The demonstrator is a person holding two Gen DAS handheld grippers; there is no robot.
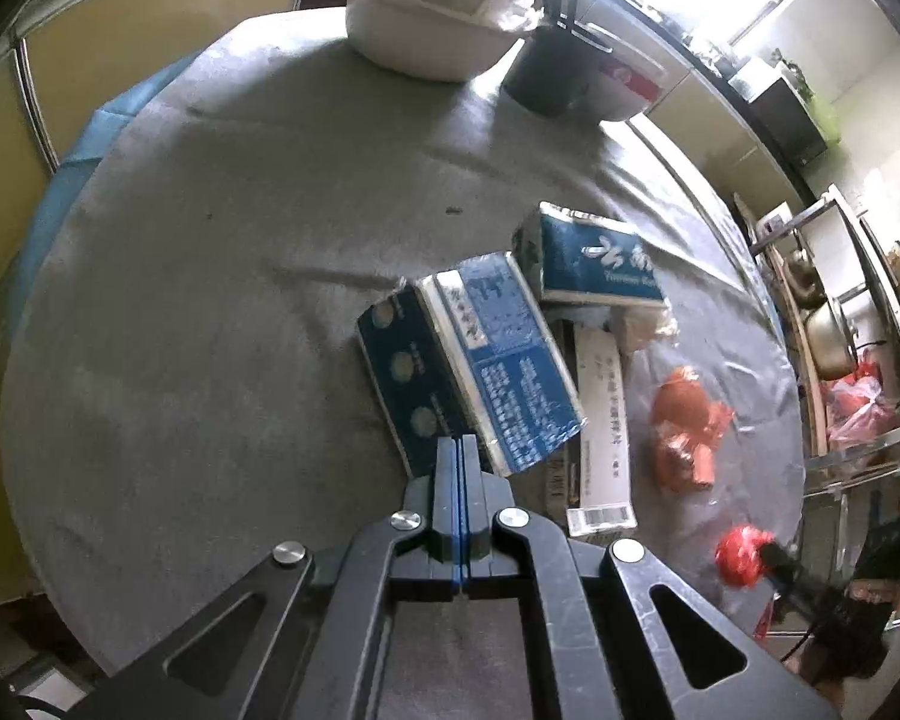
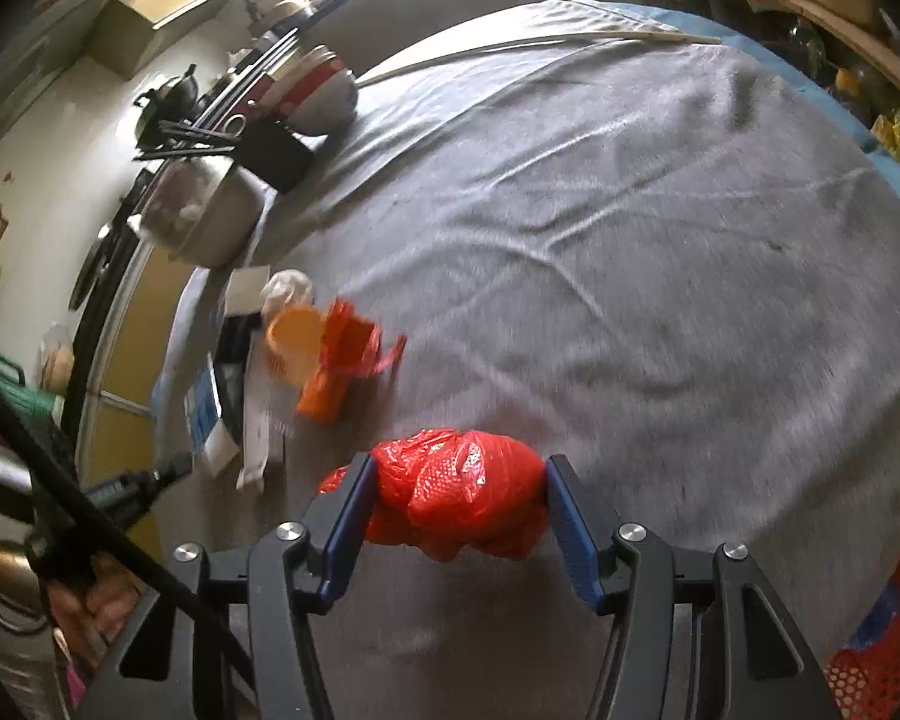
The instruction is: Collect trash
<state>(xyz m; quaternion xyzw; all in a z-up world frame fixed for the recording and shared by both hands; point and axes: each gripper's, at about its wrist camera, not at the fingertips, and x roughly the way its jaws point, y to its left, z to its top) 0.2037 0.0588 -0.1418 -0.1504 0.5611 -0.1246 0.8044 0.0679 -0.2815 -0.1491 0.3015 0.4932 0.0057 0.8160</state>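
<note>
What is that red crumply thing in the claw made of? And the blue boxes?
The red bundle in the right claw looks like thin shiny plastic: crinkled, with glints. The blue boxes look like printed cardboard under glossy wrap, though that's less certain.

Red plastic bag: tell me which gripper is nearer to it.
Right. The right gripper has the red plastic bag between its fingers; the left gripper sits shut by the blue boxes, well apart from it.

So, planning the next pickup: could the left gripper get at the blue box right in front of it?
Probably yes. The blue box lies just past the left gripper with nothing between, but its jaws are shut and must open first.
</note>
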